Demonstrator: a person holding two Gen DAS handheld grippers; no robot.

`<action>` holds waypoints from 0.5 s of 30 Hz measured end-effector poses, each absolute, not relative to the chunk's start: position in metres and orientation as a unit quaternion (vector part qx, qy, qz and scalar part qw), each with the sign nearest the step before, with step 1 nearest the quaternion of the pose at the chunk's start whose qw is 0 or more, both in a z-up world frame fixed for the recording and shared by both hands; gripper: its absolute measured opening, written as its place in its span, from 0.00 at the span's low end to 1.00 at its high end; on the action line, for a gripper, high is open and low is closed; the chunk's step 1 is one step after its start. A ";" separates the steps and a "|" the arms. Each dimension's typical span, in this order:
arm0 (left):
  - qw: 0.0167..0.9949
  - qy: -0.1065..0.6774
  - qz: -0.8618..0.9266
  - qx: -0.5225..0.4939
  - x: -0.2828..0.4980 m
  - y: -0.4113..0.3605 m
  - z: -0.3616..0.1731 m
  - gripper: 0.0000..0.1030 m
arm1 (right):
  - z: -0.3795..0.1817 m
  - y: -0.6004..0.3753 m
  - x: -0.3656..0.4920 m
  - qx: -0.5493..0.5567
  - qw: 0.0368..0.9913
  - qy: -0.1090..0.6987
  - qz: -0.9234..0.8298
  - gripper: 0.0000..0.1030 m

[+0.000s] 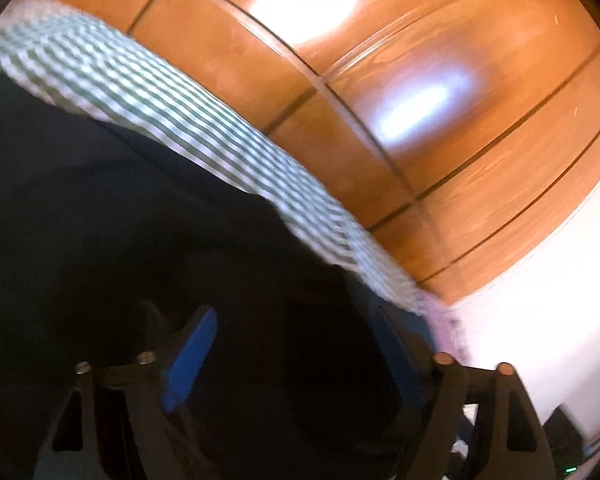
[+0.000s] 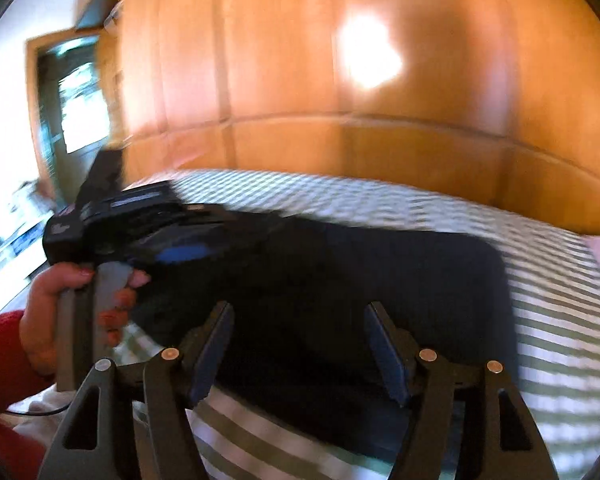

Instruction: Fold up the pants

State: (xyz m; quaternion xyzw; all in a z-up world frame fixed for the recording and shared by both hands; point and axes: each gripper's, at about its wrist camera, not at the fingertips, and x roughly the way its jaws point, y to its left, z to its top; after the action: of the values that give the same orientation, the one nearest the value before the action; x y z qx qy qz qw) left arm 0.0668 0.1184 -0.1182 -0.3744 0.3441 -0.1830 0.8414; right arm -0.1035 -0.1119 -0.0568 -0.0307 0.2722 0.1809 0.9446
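Observation:
The dark navy pants [image 2: 380,280] lie as a flat folded shape on a green-and-white striped bed cover [image 2: 560,340]. My right gripper [image 2: 300,320] is open, with its blue-padded fingers spread just above the pants' near edge. My left gripper [image 2: 204,256] shows in the right wrist view at the pants' left end, held by a hand in a red sleeve. In the left wrist view the left gripper [image 1: 296,328] is open over the dark pants [image 1: 120,220], with nothing between its fingers.
A wooden panelled wall [image 2: 340,80] rises behind the bed. The striped cover [image 1: 180,100] runs along that wooden wall [image 1: 420,80] in the left wrist view. A white wall [image 1: 560,300] is at the right. A doorway or mirror [image 2: 76,112] is at the far left.

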 end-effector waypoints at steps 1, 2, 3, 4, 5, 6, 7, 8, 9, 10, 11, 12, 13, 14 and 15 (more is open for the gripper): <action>0.834 0.345 -0.191 -0.385 0.067 0.116 -0.118 0.84 | -0.052 -0.127 -0.111 -0.025 0.951 0.267 0.153 0.66; 0.826 0.347 -0.200 -0.397 0.068 0.113 -0.118 0.84 | -0.049 -0.137 -0.116 -0.021 0.954 0.267 0.133 0.66; 0.818 0.349 -0.210 -0.406 0.069 0.110 -0.118 0.85 | -0.048 -0.155 -0.124 -0.015 0.958 0.269 0.103 0.66; 0.812 0.352 -0.216 -0.412 0.070 0.106 -0.117 0.85 | -0.048 -0.168 -0.128 -0.011 0.959 0.271 0.080 0.66; 0.808 0.354 -0.221 -0.416 0.072 0.104 -0.117 0.85 | -0.049 -0.179 -0.133 -0.007 0.959 0.276 0.059 0.66; 0.804 0.355 -0.225 -0.421 0.073 0.100 -0.117 0.85 | -0.052 -0.190 -0.136 -0.006 0.957 0.287 0.040 0.66; 0.801 0.357 -0.228 -0.424 0.074 0.098 -0.118 0.85 | -0.056 -0.200 -0.140 -0.007 0.953 0.301 0.025 0.66; 0.797 0.359 -0.230 -0.428 0.075 0.095 -0.119 0.85 | -0.062 -0.208 -0.142 -0.008 0.948 0.317 0.012 0.66; 0.795 0.359 -0.231 -0.430 0.076 0.092 -0.119 0.85 | -0.068 -0.211 -0.143 -0.007 0.945 0.327 0.007 0.66; 0.797 0.359 -0.230 -0.428 0.076 0.089 -0.119 0.85 | -0.072 -0.212 -0.142 -0.002 0.942 0.335 0.007 0.66; 0.799 0.360 -0.229 -0.424 0.077 0.088 -0.119 0.85 | -0.075 -0.214 -0.143 0.006 0.940 0.340 0.010 0.66; 0.803 0.360 -0.228 -0.417 0.075 0.087 -0.118 0.85 | -0.078 -0.216 -0.144 0.017 0.939 0.343 0.014 0.66; 0.806 0.361 -0.226 -0.410 0.075 0.084 -0.118 0.85 | -0.082 -0.218 -0.145 0.024 0.938 0.346 0.018 0.65; 0.810 0.365 -0.225 -0.400 0.074 0.081 -0.118 0.85 | -0.085 -0.215 -0.143 0.027 0.935 0.352 0.021 0.64; 0.812 0.368 -0.225 -0.393 0.073 0.078 -0.117 0.85 | -0.088 -0.211 -0.138 0.025 0.932 0.361 0.022 0.60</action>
State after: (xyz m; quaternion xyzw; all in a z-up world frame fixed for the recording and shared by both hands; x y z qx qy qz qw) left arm 0.0734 0.0782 -0.1175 -0.3932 0.3678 -0.2255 0.8120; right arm -0.1378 -0.2111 -0.0883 0.0246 0.3609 0.0219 0.9320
